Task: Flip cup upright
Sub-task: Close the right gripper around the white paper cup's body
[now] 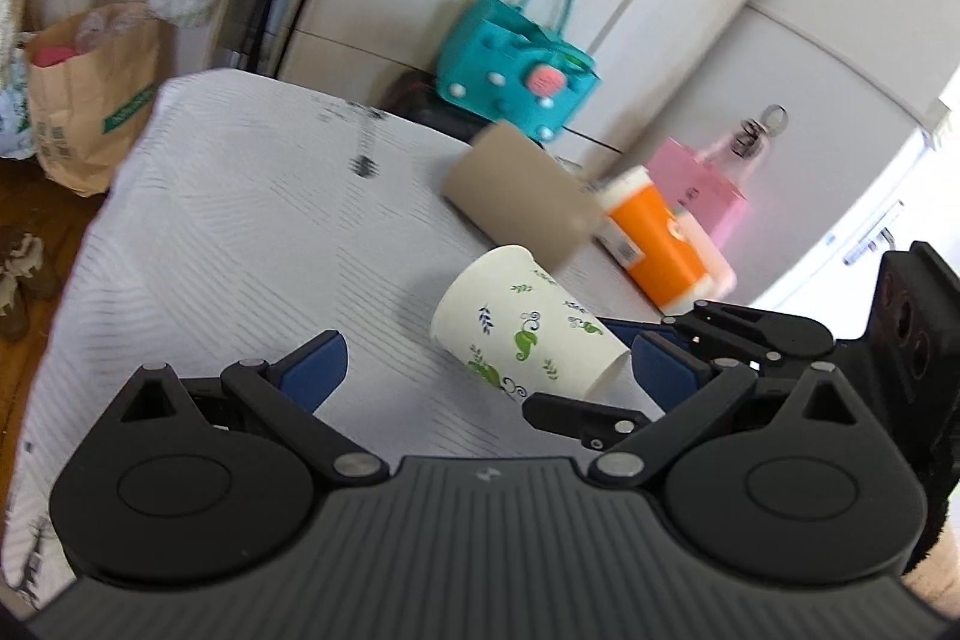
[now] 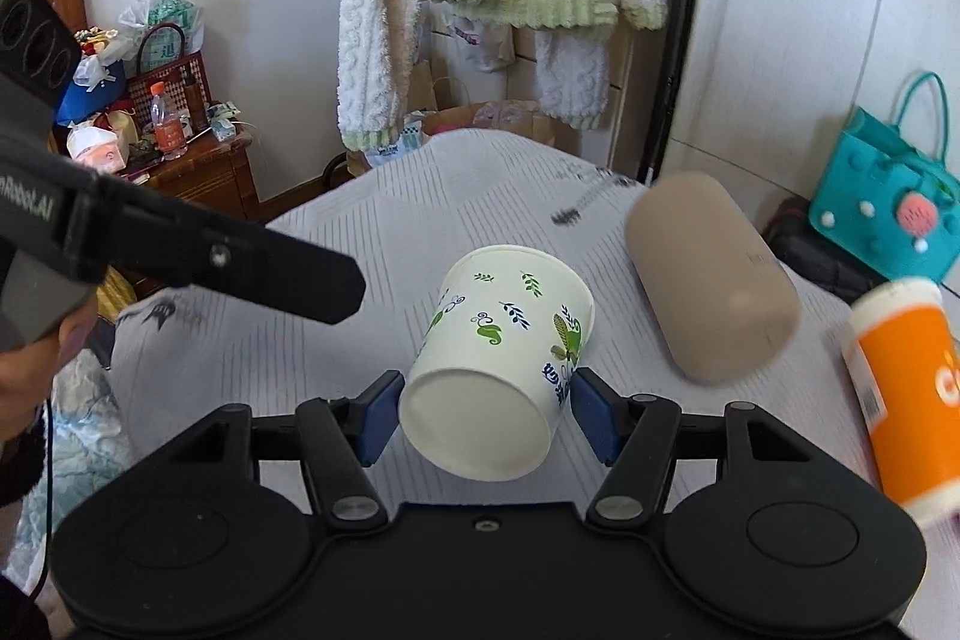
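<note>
A white paper cup [image 2: 498,358] with green and blue leaf prints is tilted, base toward the right wrist camera and mouth facing away. My right gripper [image 2: 483,415] is shut on its base, blue pads against both sides. In the left wrist view the same cup [image 1: 522,331] is seen side-on, held by the right gripper's blue pads [image 1: 666,370]. My left gripper [image 1: 486,370] is open and empty, just short of the cup, above the striped white cloth [image 1: 252,232].
A tan cylinder [image 2: 711,280] lies on its side right of the cup. An orange cup with a white lid [image 2: 906,388] lies at the far right. A teal bag [image 1: 516,64] and a pink bag [image 1: 696,184] stand beyond the table. A wooden cabinet with clutter [image 2: 180,148] stands at the left.
</note>
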A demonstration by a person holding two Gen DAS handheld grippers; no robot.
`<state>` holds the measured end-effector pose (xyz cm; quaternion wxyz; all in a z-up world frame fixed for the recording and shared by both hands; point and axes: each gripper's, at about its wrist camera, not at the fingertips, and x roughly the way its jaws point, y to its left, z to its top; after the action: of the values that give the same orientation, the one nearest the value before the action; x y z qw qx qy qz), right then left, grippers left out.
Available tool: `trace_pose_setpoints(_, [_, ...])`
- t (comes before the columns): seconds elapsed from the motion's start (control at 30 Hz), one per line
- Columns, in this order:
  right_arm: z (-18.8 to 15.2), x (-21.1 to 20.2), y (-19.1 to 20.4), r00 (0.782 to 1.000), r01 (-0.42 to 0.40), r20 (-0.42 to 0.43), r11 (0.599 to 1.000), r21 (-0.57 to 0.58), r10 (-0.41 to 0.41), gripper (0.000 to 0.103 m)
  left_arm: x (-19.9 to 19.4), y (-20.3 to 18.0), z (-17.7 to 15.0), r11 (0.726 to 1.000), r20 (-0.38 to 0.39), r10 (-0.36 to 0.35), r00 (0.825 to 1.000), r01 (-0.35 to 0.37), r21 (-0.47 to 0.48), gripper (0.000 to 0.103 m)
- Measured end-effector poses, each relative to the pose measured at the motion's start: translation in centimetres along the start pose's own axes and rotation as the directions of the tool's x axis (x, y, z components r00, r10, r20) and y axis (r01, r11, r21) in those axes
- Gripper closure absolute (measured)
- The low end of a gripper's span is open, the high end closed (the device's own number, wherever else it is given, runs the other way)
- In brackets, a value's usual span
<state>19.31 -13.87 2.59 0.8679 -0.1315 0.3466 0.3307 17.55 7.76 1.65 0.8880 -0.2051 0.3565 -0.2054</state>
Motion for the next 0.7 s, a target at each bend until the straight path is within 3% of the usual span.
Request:
trace_pose_setpoints(0.33, [-2.9,-1.7,-1.9,0.996,0.071,-0.056,0.994,0.080,-0.066,0.037,2.4,-3.0,-1.2,0.996,-0.086,-0.086,0.993,0.085,-0.007,0.001])
trace_pose_setpoints(0.57, [-4.5,-1.8,-3.6,0.996,0.047,-0.080,0.986,0.158,-0.035,0.037,5.5,-4.4,-1.7,0.993,-0.151,-0.120,0.981,0.114,-0.042,0.001])
trace_pose_setpoints(0.7, [-5.0,-2.1,-4.9,0.998,0.013,-0.060,0.975,0.221,0.000,0.021,6.9,-4.7,-1.8,0.991,-0.171,-0.127,0.977,0.117,-0.066,0.001])
